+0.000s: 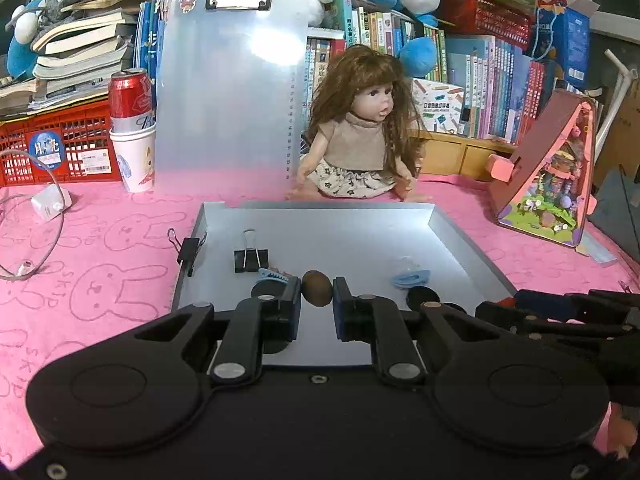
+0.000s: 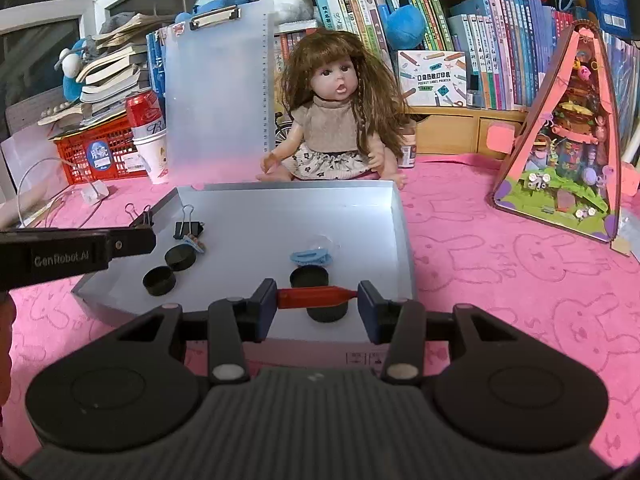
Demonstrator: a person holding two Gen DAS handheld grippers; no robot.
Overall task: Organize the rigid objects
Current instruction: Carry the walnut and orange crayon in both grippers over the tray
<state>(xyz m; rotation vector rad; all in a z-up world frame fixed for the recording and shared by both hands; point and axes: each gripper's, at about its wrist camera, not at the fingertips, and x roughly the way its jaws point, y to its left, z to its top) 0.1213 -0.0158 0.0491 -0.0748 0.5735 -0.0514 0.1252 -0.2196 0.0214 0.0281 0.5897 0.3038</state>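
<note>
Left wrist view: left gripper (image 1: 316,290) pinching a small brown oval nut-like object (image 1: 316,288) between its blue pads, hovering above the shallow grey rectangular tray (image 1: 460,232); black binder clip (image 1: 251,258) lying inside.

Right wrist view: right gripper (image 2: 317,297) clamping a red marker-like stick (image 2: 312,297) lengthwise, hanging over a black round cap (image 2: 327,313) near the tray's front edge.

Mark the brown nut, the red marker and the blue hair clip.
brown nut (image 1: 316,289), left wrist view, middle of its shell between the pads.
red marker (image 2: 310,297), right wrist view, middle of its barrel.
blue hair clip (image 2: 311,257), right wrist view, centre of its top face.
</note>
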